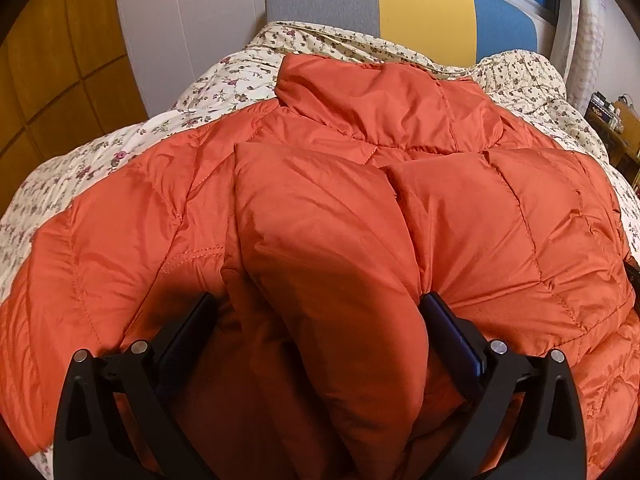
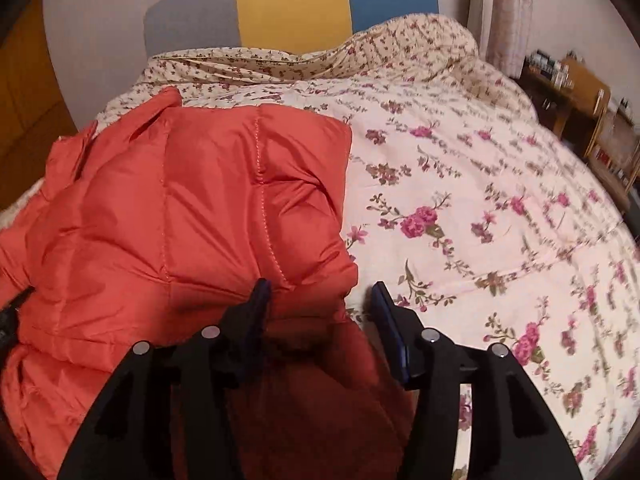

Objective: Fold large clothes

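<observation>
Floral-printed quilted bedspread (image 2: pixel 480 200) carries the orange quilted down jacket (image 1: pixel 320 208) toward its left side. Sleeves folded inward. My left gripper (image 1: pixel 320 304) gapes around a sleeve; right gripper (image 2: pixel 320 292) released at the jacket's edge. Next: fold hem toward collar.

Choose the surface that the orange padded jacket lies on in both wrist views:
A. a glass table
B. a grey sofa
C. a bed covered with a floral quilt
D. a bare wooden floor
C: the orange jacket is spread over the cream floral quilt, with a headboard behind it.
</observation>
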`<state>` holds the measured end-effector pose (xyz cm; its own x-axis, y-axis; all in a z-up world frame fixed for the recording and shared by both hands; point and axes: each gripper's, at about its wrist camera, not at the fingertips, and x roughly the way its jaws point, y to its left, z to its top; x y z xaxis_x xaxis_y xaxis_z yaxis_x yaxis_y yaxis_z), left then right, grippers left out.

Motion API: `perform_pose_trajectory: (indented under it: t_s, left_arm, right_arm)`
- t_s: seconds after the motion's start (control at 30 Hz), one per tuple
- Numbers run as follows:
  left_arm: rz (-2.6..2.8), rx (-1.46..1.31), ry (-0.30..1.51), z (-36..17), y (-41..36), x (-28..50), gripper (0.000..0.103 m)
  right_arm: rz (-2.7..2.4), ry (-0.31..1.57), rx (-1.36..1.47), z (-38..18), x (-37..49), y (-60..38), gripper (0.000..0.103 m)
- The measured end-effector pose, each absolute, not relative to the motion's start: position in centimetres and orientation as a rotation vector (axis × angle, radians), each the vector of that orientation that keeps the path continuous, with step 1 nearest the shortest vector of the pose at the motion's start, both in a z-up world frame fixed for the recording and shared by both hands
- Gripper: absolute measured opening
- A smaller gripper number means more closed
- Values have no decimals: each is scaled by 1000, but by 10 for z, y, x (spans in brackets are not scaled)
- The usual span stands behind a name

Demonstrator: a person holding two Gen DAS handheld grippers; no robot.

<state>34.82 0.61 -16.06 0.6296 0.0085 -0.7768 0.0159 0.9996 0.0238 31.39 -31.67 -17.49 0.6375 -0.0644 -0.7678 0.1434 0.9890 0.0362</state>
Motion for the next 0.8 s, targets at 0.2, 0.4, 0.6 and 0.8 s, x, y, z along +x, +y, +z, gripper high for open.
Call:
perform_pose_trajectory:
  t_s: [0.2,0.4,0.6,0.8]
  left_arm:
    - [15,-52,842,-135,31,316,100]
    - [87,-122,740,-111,73,265,100]
    - [204,-256,756,-114,133,225,100]
    - [335,-410,751,-119,193,185,100]
  right_arm:
    - [-170,853,53,-174,309,-314,64]
    - [-218,838,16,-170,308,-311,74]
    - [-230,813,-58,-154,295,-301,82]
    - [-221,802,-118,-142,266,-296,89]
